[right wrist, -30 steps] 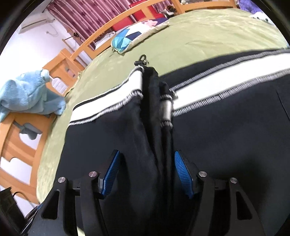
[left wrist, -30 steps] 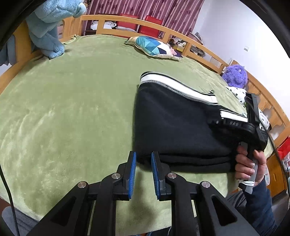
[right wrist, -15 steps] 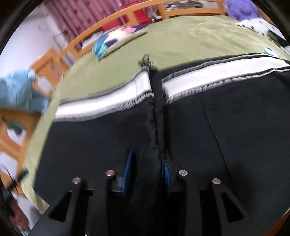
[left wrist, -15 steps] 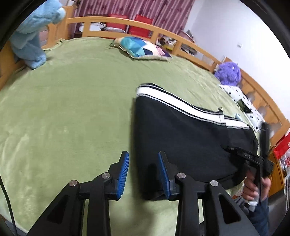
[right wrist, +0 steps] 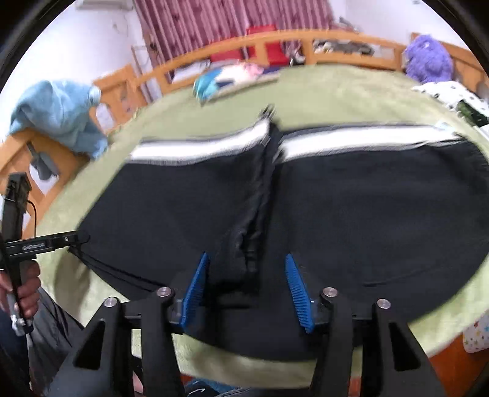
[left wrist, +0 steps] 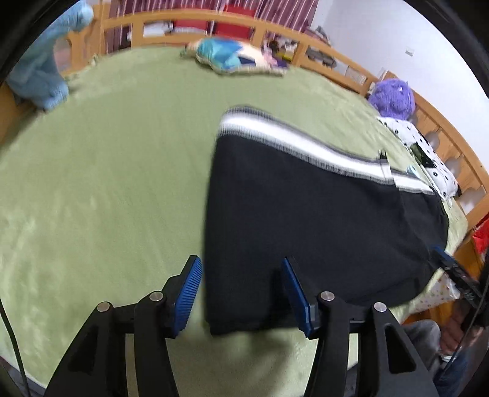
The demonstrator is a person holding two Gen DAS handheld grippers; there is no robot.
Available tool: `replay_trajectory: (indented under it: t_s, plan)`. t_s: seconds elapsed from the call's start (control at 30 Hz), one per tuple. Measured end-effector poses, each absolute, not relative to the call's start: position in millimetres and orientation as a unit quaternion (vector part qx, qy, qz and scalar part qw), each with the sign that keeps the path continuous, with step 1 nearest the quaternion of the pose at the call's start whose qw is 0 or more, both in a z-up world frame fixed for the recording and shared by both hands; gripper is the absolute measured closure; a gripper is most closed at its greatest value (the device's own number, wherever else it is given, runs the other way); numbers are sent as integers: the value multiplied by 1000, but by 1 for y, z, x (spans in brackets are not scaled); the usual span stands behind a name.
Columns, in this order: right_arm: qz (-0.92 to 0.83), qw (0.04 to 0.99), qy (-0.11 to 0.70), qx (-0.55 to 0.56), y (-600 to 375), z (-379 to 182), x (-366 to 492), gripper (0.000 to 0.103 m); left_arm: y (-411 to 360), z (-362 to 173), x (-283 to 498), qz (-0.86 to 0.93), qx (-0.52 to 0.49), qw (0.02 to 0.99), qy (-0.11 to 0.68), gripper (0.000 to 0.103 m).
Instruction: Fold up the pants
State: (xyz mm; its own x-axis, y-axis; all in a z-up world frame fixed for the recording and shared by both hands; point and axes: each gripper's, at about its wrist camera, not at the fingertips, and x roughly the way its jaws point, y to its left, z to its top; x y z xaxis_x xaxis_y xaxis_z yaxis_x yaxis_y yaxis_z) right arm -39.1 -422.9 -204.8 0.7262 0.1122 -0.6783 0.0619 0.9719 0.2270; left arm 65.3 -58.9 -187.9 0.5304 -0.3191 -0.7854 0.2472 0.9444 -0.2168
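Note:
The black pants [left wrist: 305, 213] with a white side stripe lie folded on the green blanket [left wrist: 107, 183]. In the right wrist view the pants [right wrist: 351, 207] show a bunched ridge of fabric down their middle. My left gripper [left wrist: 241, 290] is open, its blue pads straddling the pants' near left corner. My right gripper [right wrist: 246, 287] is open, with the bunched ridge lying between its pads. The left gripper also shows at the left edge of the right wrist view [right wrist: 45, 242], at the pants' left corner.
A wooden bed rail [left wrist: 183, 24] rings the bed. A blue plush [left wrist: 39, 73] hangs at the left. A patterned pillow [left wrist: 232, 59] lies at the far side. A purple plush [left wrist: 392, 97] and spotted cloth [left wrist: 428, 155] sit at the right.
Both grippers have opened wider. The right gripper let go of the bunched ridge and pulled back. The left gripper moved right, to the pants' near corner.

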Motion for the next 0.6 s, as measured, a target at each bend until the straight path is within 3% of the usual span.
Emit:
replay_trajectory:
  t_s: [0.1,0.3,0.6]
  plan:
    - [-67,925,355,119,-472,-194,-56,36,-64,-180,80,-164,-44,878,447,49]
    - [-189,885,373,205,-585,-214,-70,36,-83,-185,110,-145,-36,880,450,49]
    - [-166,865,352,317,-661,-274,-32,36,-77,-221,145,-161,-81,843,507,50]
